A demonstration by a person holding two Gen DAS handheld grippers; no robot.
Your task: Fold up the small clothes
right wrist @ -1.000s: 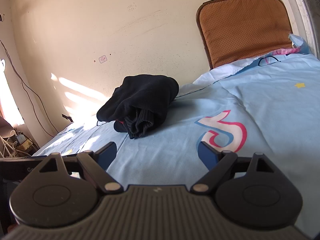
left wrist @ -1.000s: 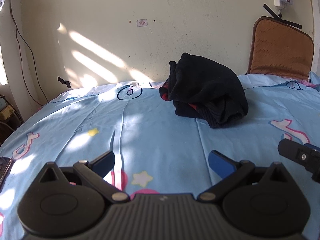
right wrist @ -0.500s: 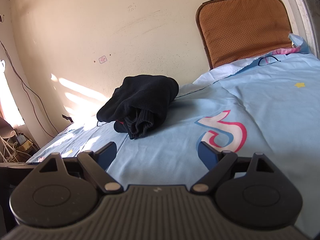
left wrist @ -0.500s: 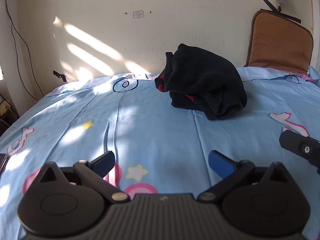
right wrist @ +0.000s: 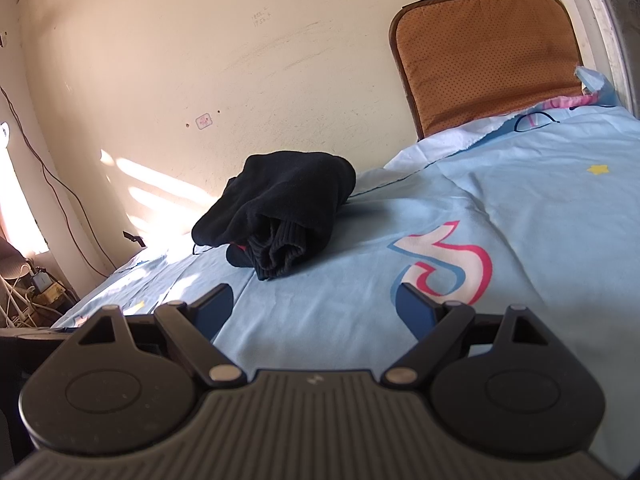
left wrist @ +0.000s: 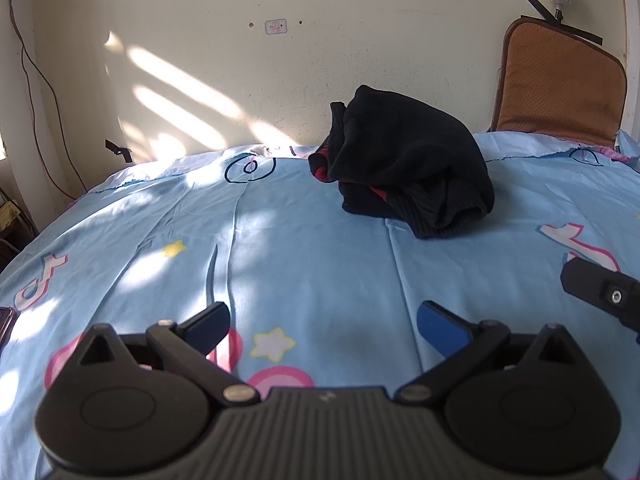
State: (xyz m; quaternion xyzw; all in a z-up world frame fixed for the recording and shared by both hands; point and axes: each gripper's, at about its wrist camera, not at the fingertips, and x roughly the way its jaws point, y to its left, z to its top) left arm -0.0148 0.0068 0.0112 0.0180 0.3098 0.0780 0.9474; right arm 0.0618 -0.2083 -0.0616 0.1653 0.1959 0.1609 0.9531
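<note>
A bundled black garment [left wrist: 408,168] with a ribbed cuff and a bit of red inside lies on the light blue patterned bedsheet [left wrist: 304,256] near the far wall. It also shows in the right wrist view [right wrist: 280,212]. My left gripper [left wrist: 323,322] is open and empty, low over the sheet, well short of the garment. My right gripper [right wrist: 316,304] is open and empty, also short of the garment. Part of the right gripper's body [left wrist: 604,292] shows at the right edge of the left wrist view.
A brown cushion [right wrist: 484,56] leans on the wall at the head of the bed. Cables and a power strip [right wrist: 28,284] sit beside the bed at the left. A dark flat object [left wrist: 6,322] lies at the sheet's left edge.
My left gripper has tilted and shifted a little, so the garment sits slightly farther right and lower in its view. The right gripper has hardly moved. Both stay open.
</note>
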